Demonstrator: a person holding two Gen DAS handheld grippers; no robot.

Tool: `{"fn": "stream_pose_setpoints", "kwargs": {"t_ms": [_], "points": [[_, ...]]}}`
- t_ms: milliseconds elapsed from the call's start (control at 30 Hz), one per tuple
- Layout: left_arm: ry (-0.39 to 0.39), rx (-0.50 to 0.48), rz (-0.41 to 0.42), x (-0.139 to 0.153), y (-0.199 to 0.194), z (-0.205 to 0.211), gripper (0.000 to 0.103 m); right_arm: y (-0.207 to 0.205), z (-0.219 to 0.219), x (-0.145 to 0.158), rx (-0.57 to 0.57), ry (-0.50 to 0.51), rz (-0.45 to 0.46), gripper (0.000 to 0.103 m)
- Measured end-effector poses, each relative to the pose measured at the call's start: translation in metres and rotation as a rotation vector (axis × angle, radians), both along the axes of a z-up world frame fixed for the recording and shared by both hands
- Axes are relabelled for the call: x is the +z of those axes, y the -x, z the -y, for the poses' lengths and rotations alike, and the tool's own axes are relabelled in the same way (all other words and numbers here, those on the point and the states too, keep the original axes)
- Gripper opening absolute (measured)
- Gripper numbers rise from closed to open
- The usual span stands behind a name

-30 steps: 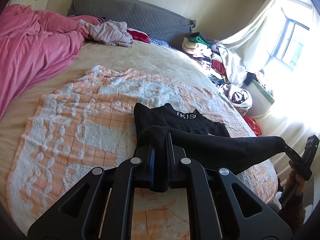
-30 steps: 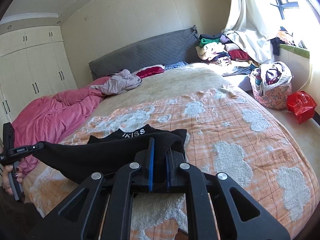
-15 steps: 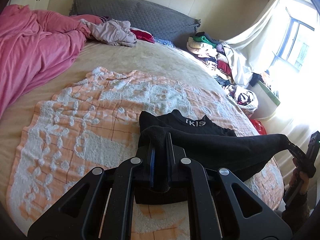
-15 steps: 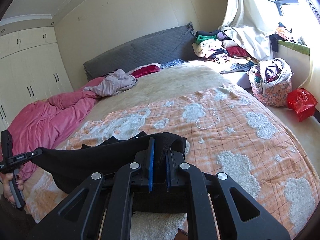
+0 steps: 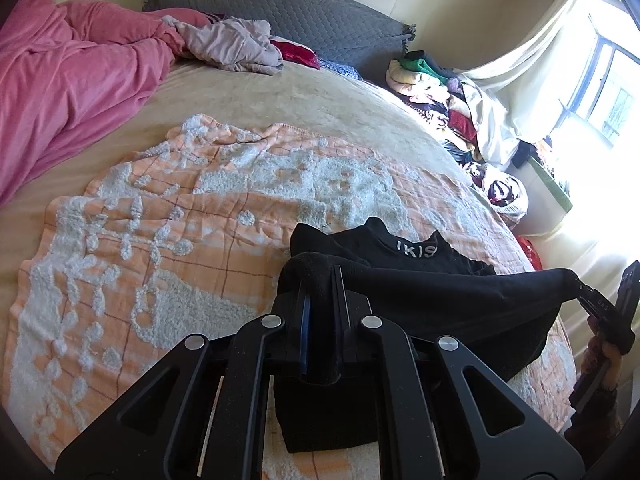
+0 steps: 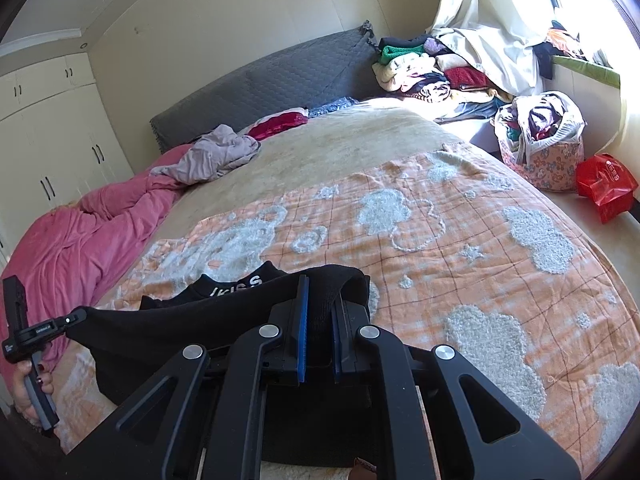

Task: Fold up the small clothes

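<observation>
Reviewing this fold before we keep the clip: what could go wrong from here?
1. The black knit garment is pinched only at its two ends by the left gripper and right gripper; the slack middle may sag and crease.
2. Its lettered waistband already looks bunched on the orange tufted blanket, so the fold may land uneven.

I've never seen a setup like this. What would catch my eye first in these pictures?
A black garment stretched between two grippers, the left gripper and right gripper each shut on one end, just above an orange blanket on the bed. Next, the crumpled pink duvet on the bed's far left, and the clothes pile by the sunlit window.
</observation>
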State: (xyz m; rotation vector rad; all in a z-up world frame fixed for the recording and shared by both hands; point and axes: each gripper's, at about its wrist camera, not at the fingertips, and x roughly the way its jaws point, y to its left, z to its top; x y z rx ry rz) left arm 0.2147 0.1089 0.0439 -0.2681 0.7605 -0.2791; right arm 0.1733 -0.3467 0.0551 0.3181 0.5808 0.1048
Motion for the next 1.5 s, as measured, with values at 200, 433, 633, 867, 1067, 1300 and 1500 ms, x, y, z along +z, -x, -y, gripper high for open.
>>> {"fn": "stream_pose_setpoints", "kwargs": {"t_ms": [200,433,633,867,1067,1300,1500], "points": [[-0.001,0.0,-0.034,-0.02,-0.017,0.0,0.003,-0.019,0.0,-0.025,-0.007,0.026,-0.045,0.008],[-0.034,0.005,-0.045,-0.033,-0.025,0.006,0.004,-0.031,0.0,-0.041,-0.002,0.046,-0.08,0.008],[-0.063,-0.001,-0.032,-0.038,-0.026,0.011,0.007,-0.038,-0.001,-0.051,-0.002,0.056,-0.109,0.012],[-0.099,0.021,0.038,-0.012,-0.01,0.009,0.039,-0.024,0.005,-0.04,-0.044,0.086,-0.079,0.05],[-0.142,-0.045,0.092,0.009,0.012,0.033,0.039,-0.004,-0.023,-0.018,0.036,0.171,0.005,0.049],[-0.175,-0.199,0.06,-0.003,0.027,0.082,0.038,0.006,-0.089,-0.024,0.288,0.274,-0.029,0.02],[-0.227,-0.277,0.002,-0.03,0.027,0.106,0.026,0.008,-0.122,-0.047,0.388,0.35,-0.128,0.02]]}}
